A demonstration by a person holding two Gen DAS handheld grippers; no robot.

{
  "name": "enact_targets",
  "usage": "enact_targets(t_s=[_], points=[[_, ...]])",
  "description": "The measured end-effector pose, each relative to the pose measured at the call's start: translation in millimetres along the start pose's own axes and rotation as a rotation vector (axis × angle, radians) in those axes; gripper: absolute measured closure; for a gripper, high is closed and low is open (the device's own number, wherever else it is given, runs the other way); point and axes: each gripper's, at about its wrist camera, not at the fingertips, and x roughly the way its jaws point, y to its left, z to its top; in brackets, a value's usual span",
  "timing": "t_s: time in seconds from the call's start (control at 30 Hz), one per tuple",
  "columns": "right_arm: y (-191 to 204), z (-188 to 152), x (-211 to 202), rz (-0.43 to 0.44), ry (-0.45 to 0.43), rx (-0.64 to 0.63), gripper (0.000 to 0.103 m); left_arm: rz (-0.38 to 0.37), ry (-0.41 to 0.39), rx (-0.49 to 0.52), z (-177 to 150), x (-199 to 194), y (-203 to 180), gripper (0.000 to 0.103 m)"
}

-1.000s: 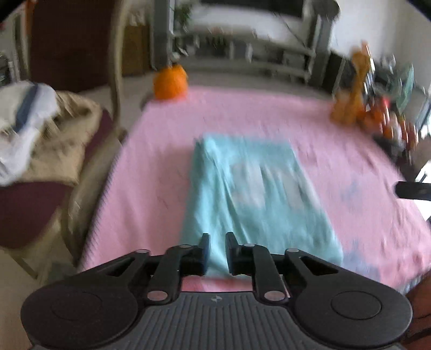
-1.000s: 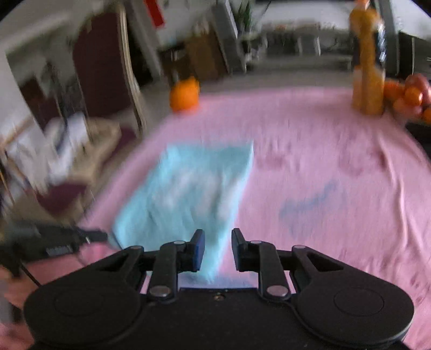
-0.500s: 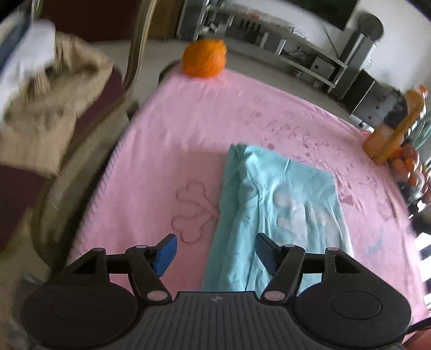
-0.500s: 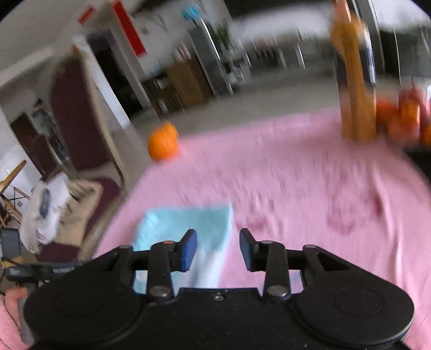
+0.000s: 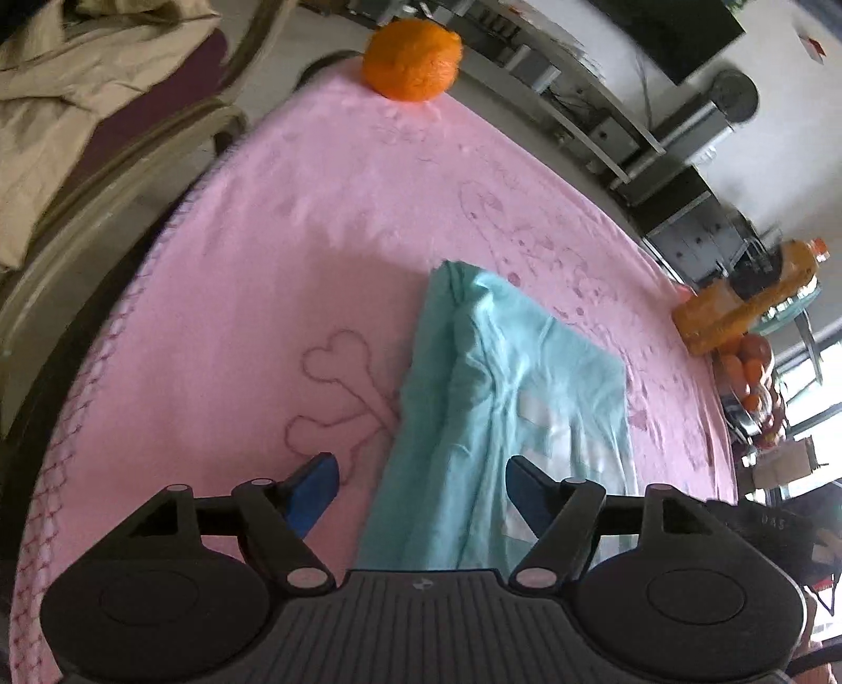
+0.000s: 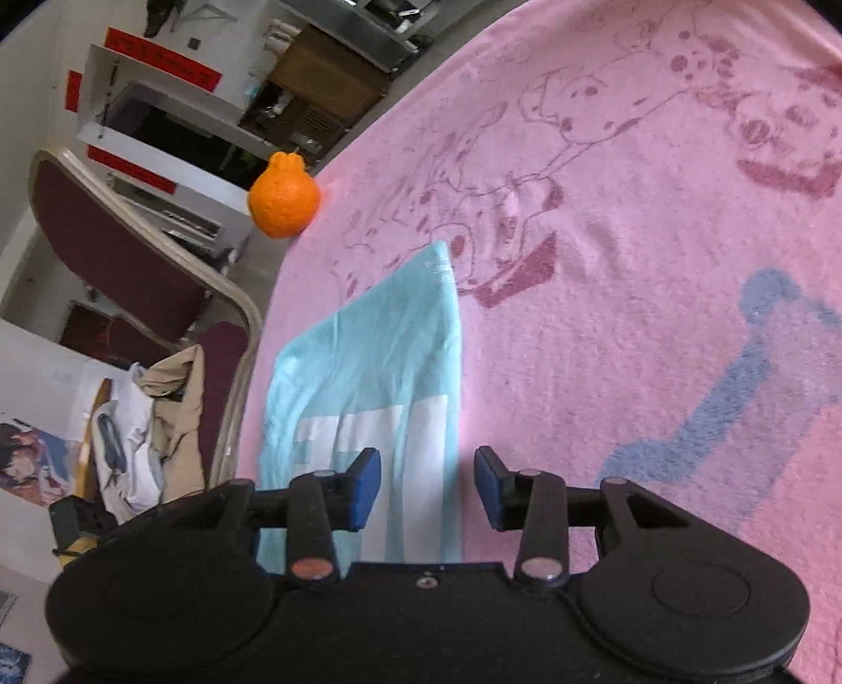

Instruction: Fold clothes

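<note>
**Both grippers spread wide, gripping nothing, over folded shirt**

Left gripper: hovering with jaws fully parted, blue pads well apart, grasping nothing. Straddling the near left edge of the folded light-blue T-shirt; contact with cloth cannot be told. Shirt lying flat ahead of the tool on the pink blanket, white print facing up.

Right gripper: also hovering with jaws spread, clamping nothing. Straddling the shirt's near right edge; left pad over the white print, right pad over bare blanket.

Orange fruit sitting at the blanket's far edge, well beyond the shirt. Chair with piled garments standing left of the tools.
</note>
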Motion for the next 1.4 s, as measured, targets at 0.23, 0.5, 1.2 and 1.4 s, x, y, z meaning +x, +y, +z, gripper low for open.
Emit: enact_targets(t_s=[0.23,0.5,1.2,1.4], points=[[-5.4,5.1,7.0,0.036,-0.008,0.036,0.069,-0.062,0.051,0.051,11.4,21.9,-15.6,0.034],[-22.7,15.1,28.3,0.156,-0.075,0.165,0.073,-0.115,0.025,0.07,25.8,43.3,-20.6,0.045],[107.0,-39.5,-132.8,-0.115,-0.488,-0.343,0.099,0.002,-0.581,0.564,-93.7,-108.2,-215.4,0.094],[93.4,-76.2,-258.0,-0.189,-0.71,-0.356,0.099,-0.199,-0.603,0.584,-137.1,-110.7,-293.9,0.094]])
